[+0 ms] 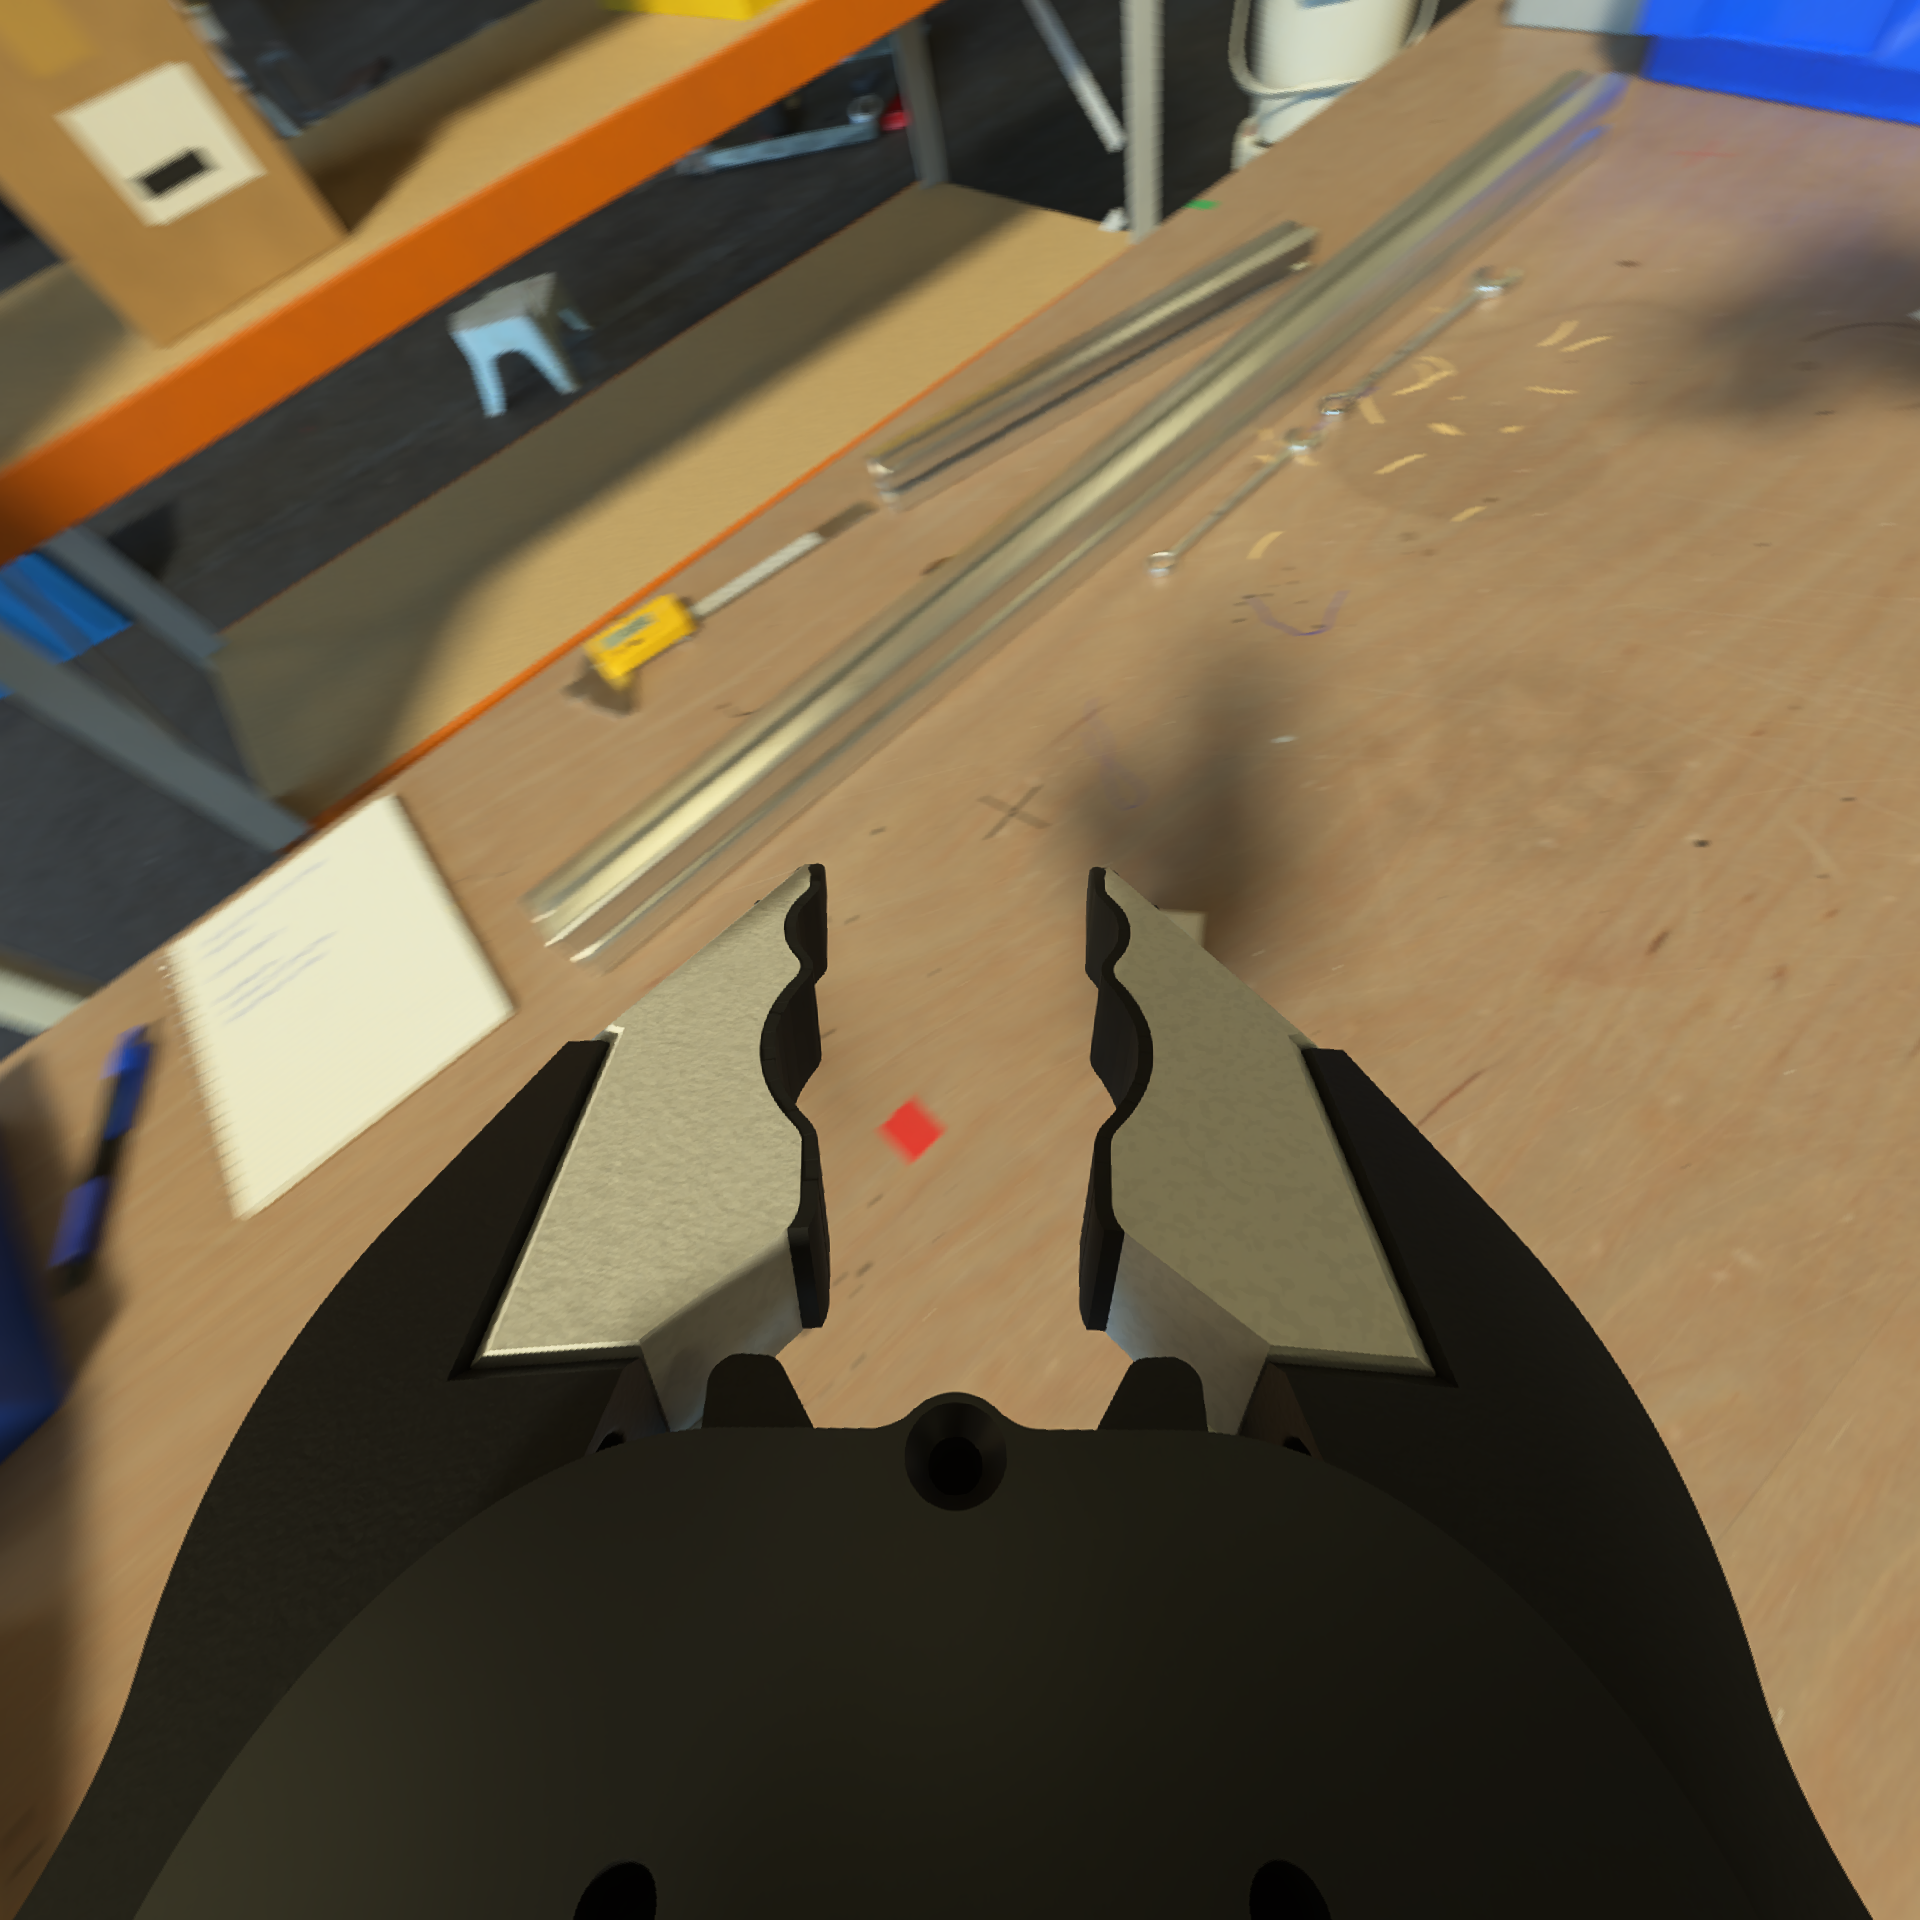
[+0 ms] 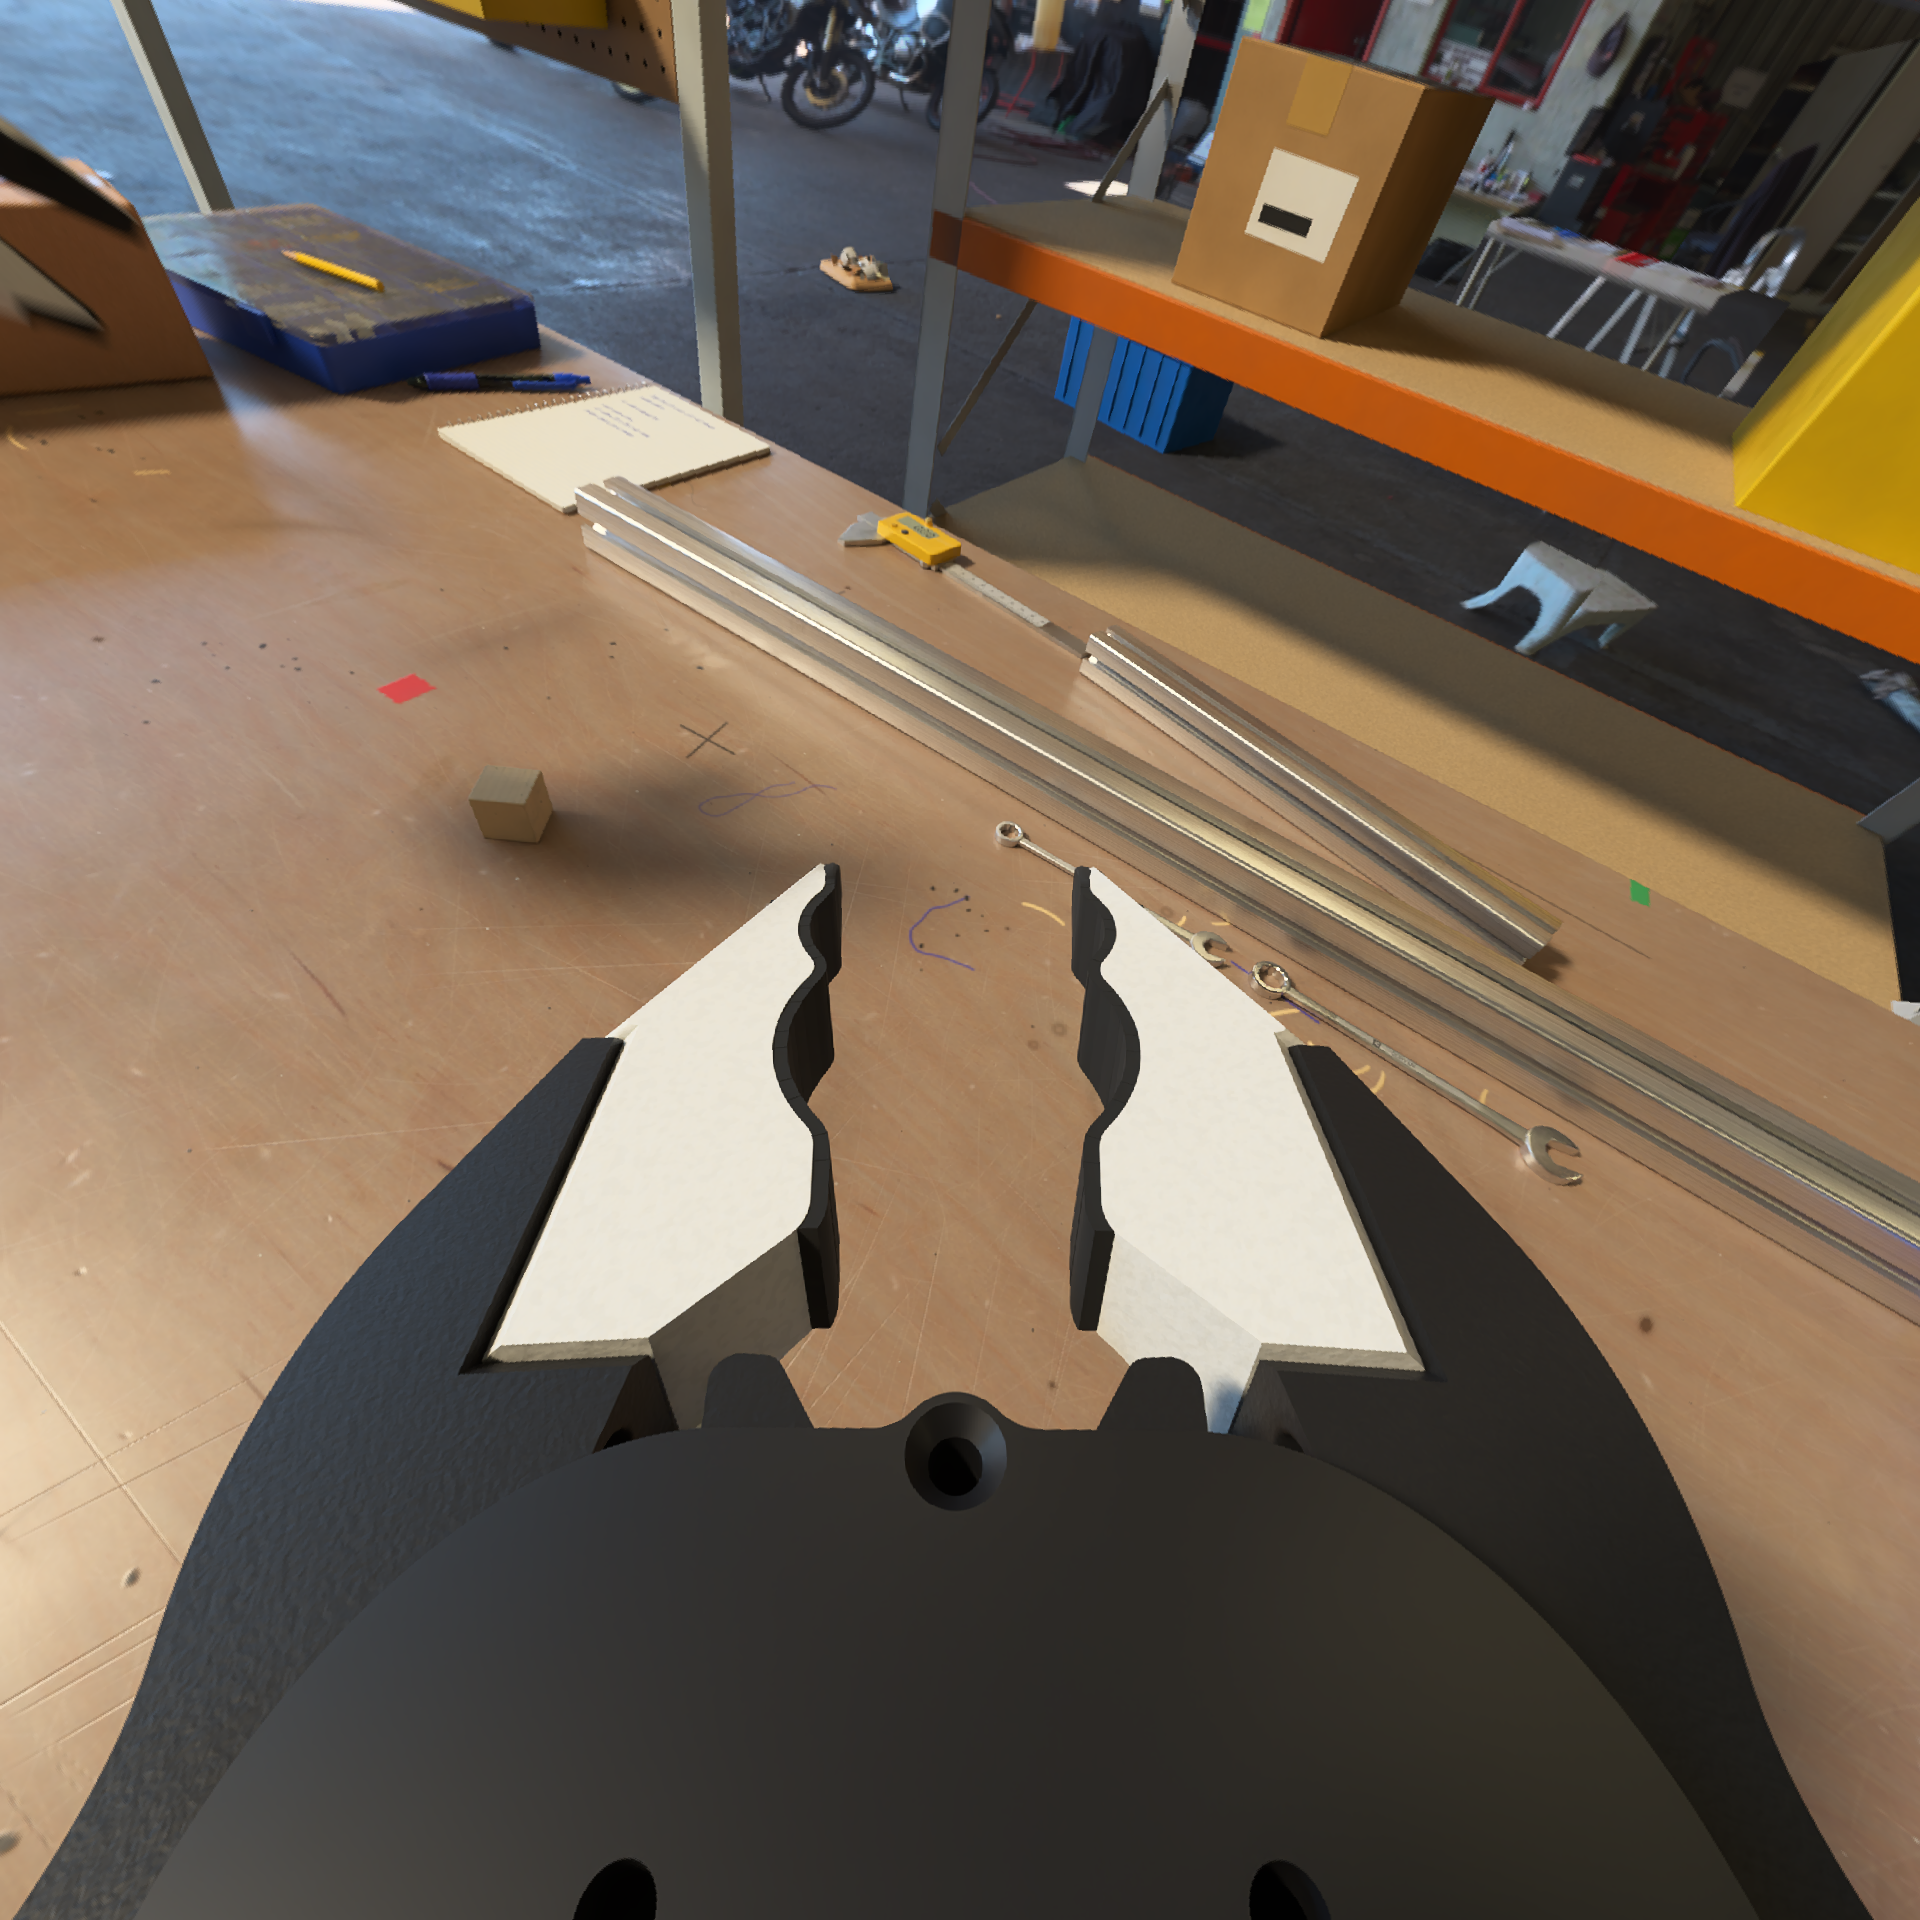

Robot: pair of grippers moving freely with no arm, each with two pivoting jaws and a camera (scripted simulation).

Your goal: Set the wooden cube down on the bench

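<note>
The small wooden cube [image 2: 509, 805] rests on the wooden bench [image 2: 260, 1039], left of and beyond my right gripper [image 2: 956, 883], which is open and empty. In the left wrist view only a pale corner of the cube [image 1: 1187, 923] shows behind the right fingertip of my left gripper [image 1: 956, 883], which is open and empty above the bench [image 1: 1507, 935]. A red square mark [image 1: 911, 1127] on the bench shows between its fingers, and also in the right wrist view [image 2: 405, 688]. The left gripper's fingers [image 2: 42, 291] show at the far left edge.
Long aluminium rails [image 2: 935, 707] run along the bench's back edge, with a yellow caliper [image 2: 920, 538], two wrenches [image 2: 1403, 1065], a notepad [image 2: 603, 442], a pen [image 2: 499, 382] and a blue case [image 2: 343, 296]. A green mark [image 2: 1640, 891] lies at the right. Shelving with a cardboard box [image 2: 1320, 187] stands behind.
</note>
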